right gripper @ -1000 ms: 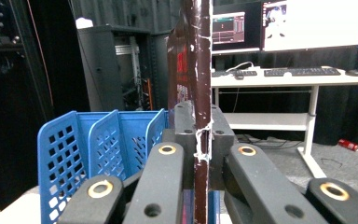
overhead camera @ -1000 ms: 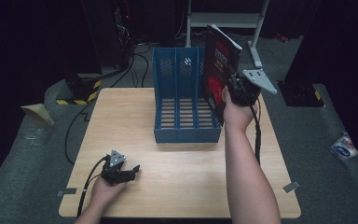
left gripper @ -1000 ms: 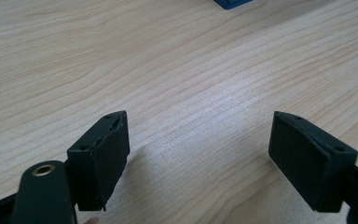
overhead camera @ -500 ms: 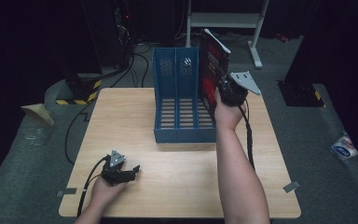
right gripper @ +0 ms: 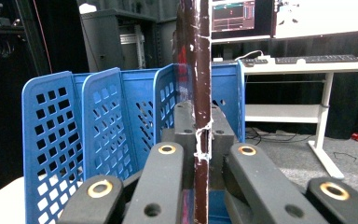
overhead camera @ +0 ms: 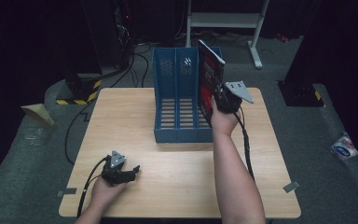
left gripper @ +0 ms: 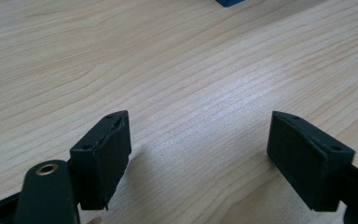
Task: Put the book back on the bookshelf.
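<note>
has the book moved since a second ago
Yes. The book, clamped in the right claw, has come down toward the rack; it stood higher above the rack's rightmost slot and now sits lower, its bottom edge inside that slot.

A thin red-and-black book (overhead camera: 210, 79) stands upright on edge in the rightmost compartment of the blue three-slot file rack (overhead camera: 177, 100), which sits at the tabletop's far middle; its spine is worn.

No text can be read: the printing on the book (overhead camera: 210, 79) cover, the monitor (right gripper: 233, 15) screen and the packet (overhead camera: 344, 146) label is too blurred.
</note>
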Demonstrator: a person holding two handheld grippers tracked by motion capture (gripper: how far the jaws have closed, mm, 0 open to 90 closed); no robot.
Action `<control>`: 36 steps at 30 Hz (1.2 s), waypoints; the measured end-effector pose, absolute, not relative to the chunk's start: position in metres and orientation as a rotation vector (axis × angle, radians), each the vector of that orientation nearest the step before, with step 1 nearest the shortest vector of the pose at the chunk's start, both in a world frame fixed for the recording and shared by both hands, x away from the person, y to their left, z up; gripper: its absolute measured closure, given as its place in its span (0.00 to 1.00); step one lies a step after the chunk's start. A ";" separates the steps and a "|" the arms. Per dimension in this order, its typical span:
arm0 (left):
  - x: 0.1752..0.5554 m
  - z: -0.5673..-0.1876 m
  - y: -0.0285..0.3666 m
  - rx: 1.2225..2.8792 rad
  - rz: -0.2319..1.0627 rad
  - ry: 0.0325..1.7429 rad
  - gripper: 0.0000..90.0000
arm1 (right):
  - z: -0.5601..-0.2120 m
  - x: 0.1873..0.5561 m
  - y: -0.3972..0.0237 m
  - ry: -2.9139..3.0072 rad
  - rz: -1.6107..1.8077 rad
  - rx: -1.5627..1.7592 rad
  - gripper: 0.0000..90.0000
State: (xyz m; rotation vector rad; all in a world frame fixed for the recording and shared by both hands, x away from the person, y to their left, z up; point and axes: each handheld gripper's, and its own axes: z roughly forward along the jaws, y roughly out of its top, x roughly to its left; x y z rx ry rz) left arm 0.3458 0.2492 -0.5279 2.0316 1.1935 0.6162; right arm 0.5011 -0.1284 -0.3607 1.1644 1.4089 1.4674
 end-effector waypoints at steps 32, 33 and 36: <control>0.345 -0.528 0.248 2.038 0.638 1.192 0.25 | -0.381 0.475 -0.146 1.504 1.428 1.225 0.88; 0.345 -0.528 0.248 2.038 0.639 1.193 0.25 | -0.380 0.474 -0.146 1.511 1.414 1.222 0.88; 0.345 -0.528 0.248 2.041 0.647 1.192 0.25 | -0.378 0.473 -0.149 1.532 1.398 1.234 0.87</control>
